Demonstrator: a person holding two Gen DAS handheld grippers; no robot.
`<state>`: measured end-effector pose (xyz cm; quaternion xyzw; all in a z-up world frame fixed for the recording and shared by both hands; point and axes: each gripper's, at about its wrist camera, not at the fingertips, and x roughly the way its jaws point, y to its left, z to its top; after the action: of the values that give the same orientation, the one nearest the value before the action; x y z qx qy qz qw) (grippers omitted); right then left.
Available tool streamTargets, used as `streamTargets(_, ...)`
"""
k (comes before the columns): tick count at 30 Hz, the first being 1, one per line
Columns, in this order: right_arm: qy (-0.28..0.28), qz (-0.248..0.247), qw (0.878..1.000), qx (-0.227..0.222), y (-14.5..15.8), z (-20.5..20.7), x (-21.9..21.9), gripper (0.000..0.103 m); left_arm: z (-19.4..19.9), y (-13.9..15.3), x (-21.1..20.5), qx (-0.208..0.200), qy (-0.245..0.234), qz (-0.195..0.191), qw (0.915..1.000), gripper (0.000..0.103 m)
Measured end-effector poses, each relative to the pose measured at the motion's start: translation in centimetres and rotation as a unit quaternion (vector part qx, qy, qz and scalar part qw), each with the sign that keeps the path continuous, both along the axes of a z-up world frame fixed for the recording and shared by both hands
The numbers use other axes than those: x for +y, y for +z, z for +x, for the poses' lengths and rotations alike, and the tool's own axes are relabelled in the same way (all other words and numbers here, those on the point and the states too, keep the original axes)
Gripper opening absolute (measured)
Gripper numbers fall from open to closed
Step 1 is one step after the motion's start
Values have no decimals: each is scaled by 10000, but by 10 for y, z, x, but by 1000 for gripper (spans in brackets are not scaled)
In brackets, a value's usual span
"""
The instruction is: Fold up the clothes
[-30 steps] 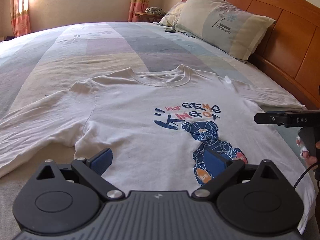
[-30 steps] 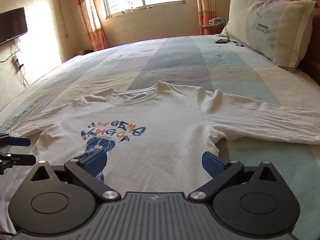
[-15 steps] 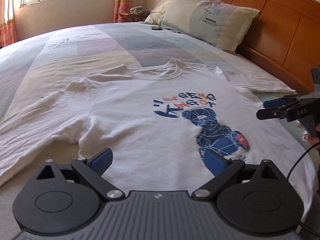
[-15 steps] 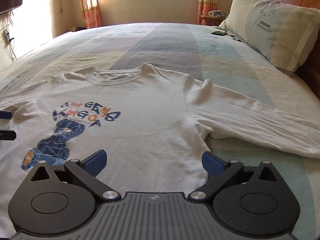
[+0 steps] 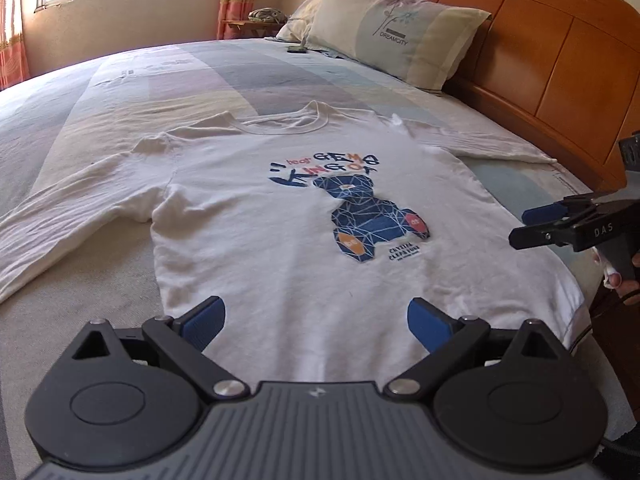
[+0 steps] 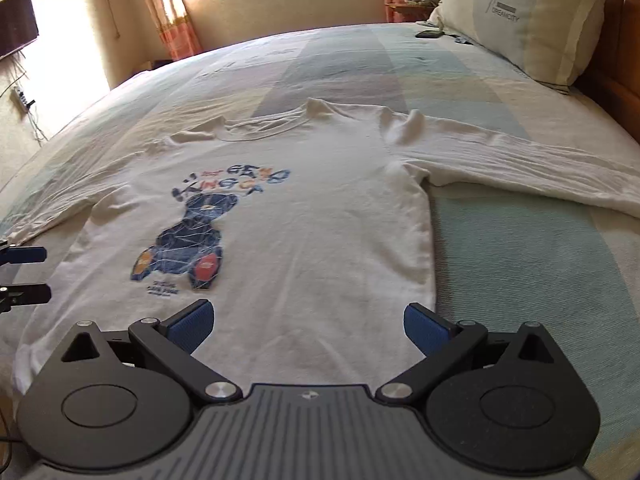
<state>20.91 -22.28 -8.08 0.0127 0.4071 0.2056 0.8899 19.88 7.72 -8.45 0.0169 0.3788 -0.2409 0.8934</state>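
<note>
The left gripper (image 5: 316,322) hovers with its blue pads spread wide and nothing between them, just above the hem of the white long-sleeved shirt (image 5: 280,240). The right gripper (image 6: 306,320) is likewise wide apart and empty, low over the hem on the shirt's other side; in the left wrist view it shows at 3 o'clock, a hand (image 5: 624,276) on its grip.

The shirt lies flat, print side up, on the striped bedspread (image 6: 500,240), collar toward 12 o'clock. In the right wrist view one sleeve (image 6: 520,168) stretches out to 3 o'clock; in the left wrist view the other sleeve (image 5: 68,216) runs toward 9 o'clock. A pillow (image 5: 396,36) leans on the wooden headboard (image 5: 560,64) at 1 o'clock.

As I judge it, folding has not begun: this is the approach to a first grasp. The next move probably calls for each claw to drop onto a fabric edge, pinch one layer cleanly, and carry it across the body without dragging the rest.
</note>
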Motion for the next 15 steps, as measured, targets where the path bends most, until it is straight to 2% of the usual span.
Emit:
streamTargets(4,384,-374,9981,292,-24,-21,30,103,-18,-21,-6,350,184,41,9992,97)
streamTargets(5,367,-541,9975,267,-31,-25,35,103,-22,-26,-6,424,278,60,9987,97)
streamTargets(7,304,-814,9962,-114,-38,-37,41,103,-38,-26,-4,418,422,90,9982,97)
streamTargets(12,204,-744,9969,-150,-39,-36,37,103,-62,-19,3,536,535,155,9970,97)
streamTargets(15,198,-755,9967,-233,-40,-39,37,103,-62,-8,7,343,560,123,9978,97)
